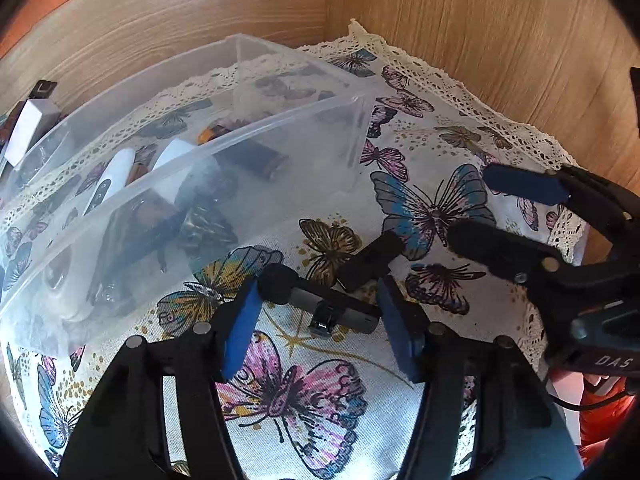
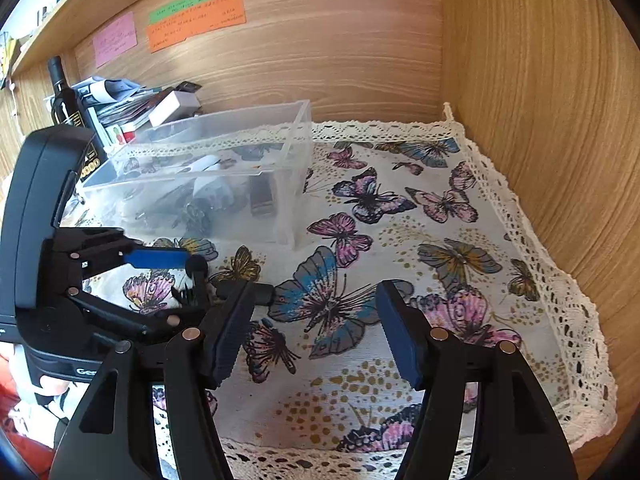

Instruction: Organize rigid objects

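1. We start at the left gripper (image 1: pixel 316 320). Its blue ribbed pads (image 1: pixel 240 332) stand apart on either side of a small dark gadget (image 1: pixel 334 308), a slim grey-black bar with a shiny metal clip and a rounded black foam tip. The left pad is at the foam end, but we cannot tell whether either pad actually presses on it.
2. The gadget lies flat on the butterfly cloth (image 1: pixel 304 396), just beside the near wall of the clear plastic box (image 1: pixel 248 136).
3. A second black piece (image 1: pixel 370 258), blocky and matte, lies touching or just behind the gadget.
4. We move to the right gripper (image 2: pixel 316 332). Its dark blue pads (image 2: pixel 230 332) are spread with only printed fabric between them; it grips nothing.
5. The cloth is woven, off-white, printed with pink, blue and gold butterflies, and edged in cream lace (image 2: pixel 560 280).
6. The box is translucent, straight-walled and rectangular, standing on the cloth against the wood-grain back panel (image 2: pixel 340 60).
7. Inside it we make out white rounded cylinders (image 1: pixel 116 176), a dark cylindrical item (image 1: pixel 260 160) and a heap of dark, glossy odds and ends that the frosted wall blurs.
8. Beyond the box we see a dark bottle (image 2: pixel 64 92), stacked papers (image 2: pixel 120 96) and coloured notes (image 2: pixel 196 20) stuck on the panel.
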`<state>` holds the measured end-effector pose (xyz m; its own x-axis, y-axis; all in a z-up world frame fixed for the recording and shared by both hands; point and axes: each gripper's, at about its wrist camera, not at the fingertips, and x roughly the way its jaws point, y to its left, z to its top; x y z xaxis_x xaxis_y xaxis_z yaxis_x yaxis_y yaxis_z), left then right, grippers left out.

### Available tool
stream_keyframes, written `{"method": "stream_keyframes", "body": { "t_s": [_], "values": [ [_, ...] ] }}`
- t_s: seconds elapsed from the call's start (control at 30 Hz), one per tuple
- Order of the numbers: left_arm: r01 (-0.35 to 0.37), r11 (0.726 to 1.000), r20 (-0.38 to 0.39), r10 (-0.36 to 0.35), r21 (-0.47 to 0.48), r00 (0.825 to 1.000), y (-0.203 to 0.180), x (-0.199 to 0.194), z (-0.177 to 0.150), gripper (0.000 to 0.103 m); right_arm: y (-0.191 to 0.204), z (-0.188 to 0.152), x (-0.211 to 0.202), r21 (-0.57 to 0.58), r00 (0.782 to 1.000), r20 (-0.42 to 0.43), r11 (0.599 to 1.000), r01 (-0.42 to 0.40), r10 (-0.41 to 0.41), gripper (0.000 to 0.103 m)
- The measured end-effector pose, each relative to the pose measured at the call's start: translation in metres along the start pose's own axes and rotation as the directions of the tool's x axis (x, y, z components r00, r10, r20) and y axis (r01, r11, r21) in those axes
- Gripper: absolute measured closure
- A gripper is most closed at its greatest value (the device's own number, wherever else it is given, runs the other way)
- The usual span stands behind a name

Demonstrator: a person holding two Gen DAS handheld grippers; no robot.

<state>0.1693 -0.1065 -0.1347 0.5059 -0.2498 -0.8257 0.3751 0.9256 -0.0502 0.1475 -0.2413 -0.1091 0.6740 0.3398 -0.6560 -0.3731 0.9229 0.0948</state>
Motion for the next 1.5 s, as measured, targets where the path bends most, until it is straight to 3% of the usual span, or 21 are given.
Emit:
{"method": "stream_keyframes", "body": {
  "t_s": [0.43,0.6,0.67,0.73,0.83,1.13,1.5],
  "values": [
    [-0.065,0.989,0.115,0.080,-0.130,0.990,0.040,-0.045,-0.016,0.046,0.027,0.004,0.028,-0.048,0.997,-0.066,0.997,-0.053,0.050,0.043],
    [-0.057,0.986,0.133,0.078,-0.159,0.988,0.052,-0.053,-0.021,0.046,0.041,0.002,0.045,-0.079,0.992,-0.120,0.995,-0.052,0.042,0.043],
    [-0.051,0.985,0.139,0.074,-0.167,0.988,0.055,-0.055,-0.021,0.046,0.046,0.002,0.048,-0.109,0.992,-0.123,0.994,-0.019,0.005,0.048],
    [-0.045,0.984,0.148,0.071,-0.172,0.986,0.057,-0.058,-0.021,0.046,0.050,0.002,0.047,-0.123,0.992,-0.123,0.992,-0.019,0.003,0.061],
    [-0.040,0.984,0.171,0.071,-0.176,0.983,0.057,-0.064,-0.020,0.046,0.048,0.003,0.046,-0.110,0.993,-0.117,0.994,-0.017,0.004,0.061],
    [-0.070,0.977,0.257,0.122,-0.202,0.959,0.066,-0.098,-0.013,0.046,0.053,0.029,0.012,-0.106,0.999,0.017,0.994,-0.028,0.030,0.061],
    [-0.116,0.962,0.331,0.196,-0.247,0.923,0.087,-0.128,0.011,0.046,0.064,0.074,-0.014,-0.132,0.979,0.195,0.991,-0.036,0.061,0.061]
  ]
}}
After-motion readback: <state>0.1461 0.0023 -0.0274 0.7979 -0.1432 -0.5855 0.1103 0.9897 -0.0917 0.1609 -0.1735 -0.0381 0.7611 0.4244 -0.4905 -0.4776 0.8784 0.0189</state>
